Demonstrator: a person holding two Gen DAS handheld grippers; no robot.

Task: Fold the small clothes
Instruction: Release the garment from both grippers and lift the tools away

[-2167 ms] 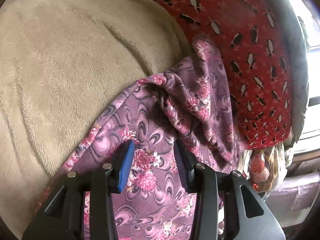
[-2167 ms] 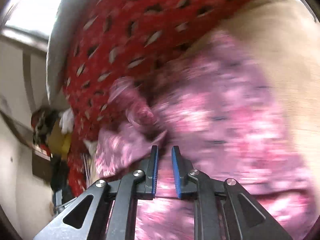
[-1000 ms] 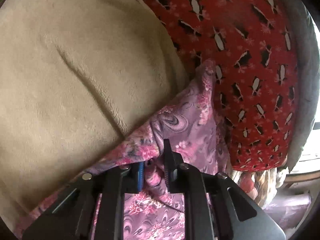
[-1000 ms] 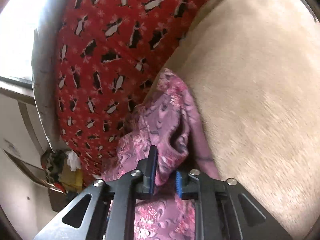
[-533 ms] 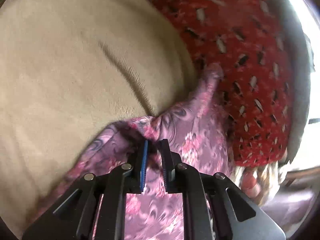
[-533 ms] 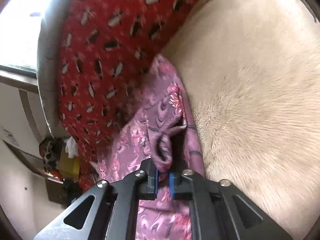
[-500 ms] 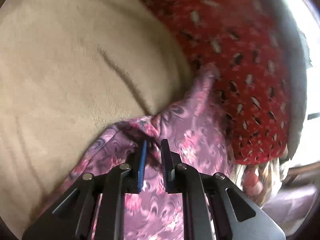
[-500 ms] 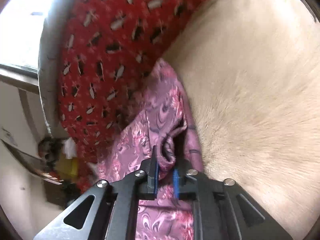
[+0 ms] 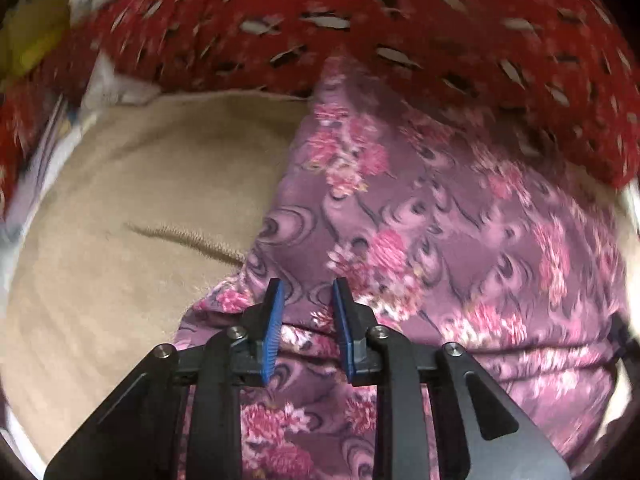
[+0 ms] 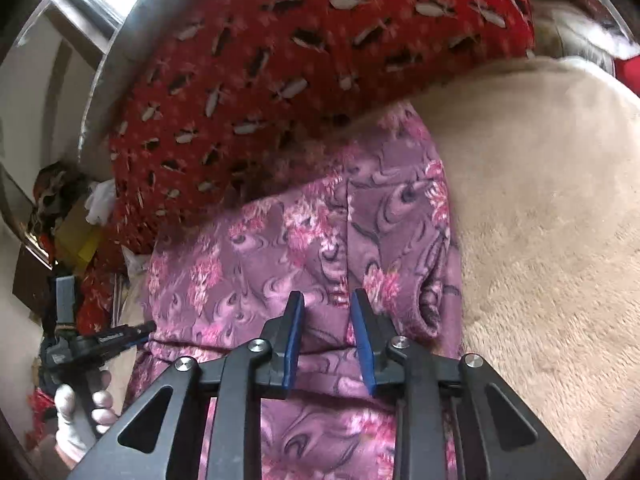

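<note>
A purple garment with pink flowers (image 9: 420, 240) lies flat on a beige fleece blanket (image 9: 140, 200), its far edge against a red penguin-print cloth (image 9: 400, 20). A folded layer crosses it just ahead of both grippers. My left gripper (image 9: 306, 292) is open and empty, hovering over the garment's near left part. In the right wrist view the garment (image 10: 300, 248) fills the middle. My right gripper (image 10: 326, 300) is open and empty over it. The left gripper (image 10: 120, 336) also shows there at the garment's left edge, held by a gloved hand.
The red penguin cloth (image 10: 280, 60) rises behind the garment. The beige blanket (image 10: 540, 220) spreads to the right. Clutter, a yellow box (image 10: 76, 244) and a window frame (image 10: 84, 8) lie off the bed's left side.
Both grippers were shut on bunched folds of the garment half a second ago. Both have let go and opened, and the garment now lies spread flat, with a folded layer, beneath them.
</note>
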